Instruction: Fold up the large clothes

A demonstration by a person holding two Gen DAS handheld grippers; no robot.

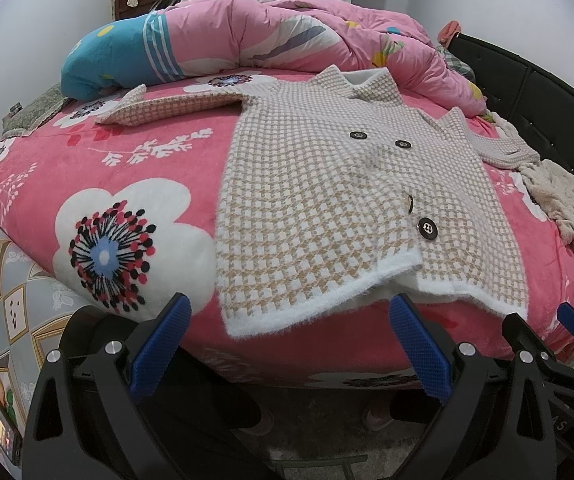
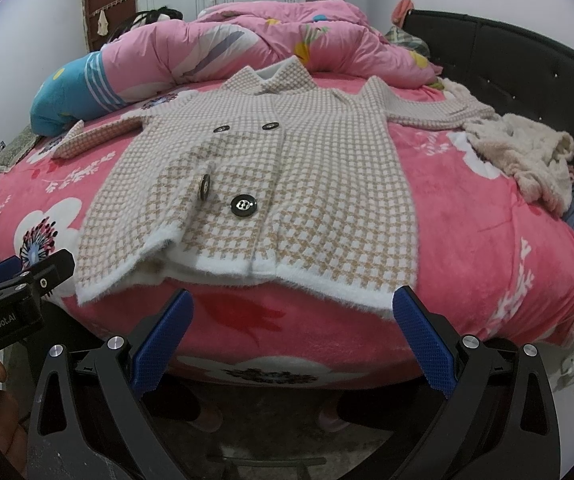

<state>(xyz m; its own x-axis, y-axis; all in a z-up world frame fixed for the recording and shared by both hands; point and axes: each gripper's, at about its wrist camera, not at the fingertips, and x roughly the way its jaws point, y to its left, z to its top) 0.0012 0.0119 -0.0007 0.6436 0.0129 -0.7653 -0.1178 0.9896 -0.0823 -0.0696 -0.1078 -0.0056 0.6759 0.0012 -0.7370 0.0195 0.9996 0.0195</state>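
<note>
Houndstooth coat (image 2: 263,184), fuzzy and white-hemmed, lies flat at the plush floral blanket's (image 2: 487,216) near edge; left gripper (image 1: 287,344) and right gripper (image 2: 291,340) both spread, empty.

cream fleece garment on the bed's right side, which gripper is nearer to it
Right. The right gripper hovers at the coat hem's right half, closer to the cream fleece garment; the left gripper sits farther left.
</note>
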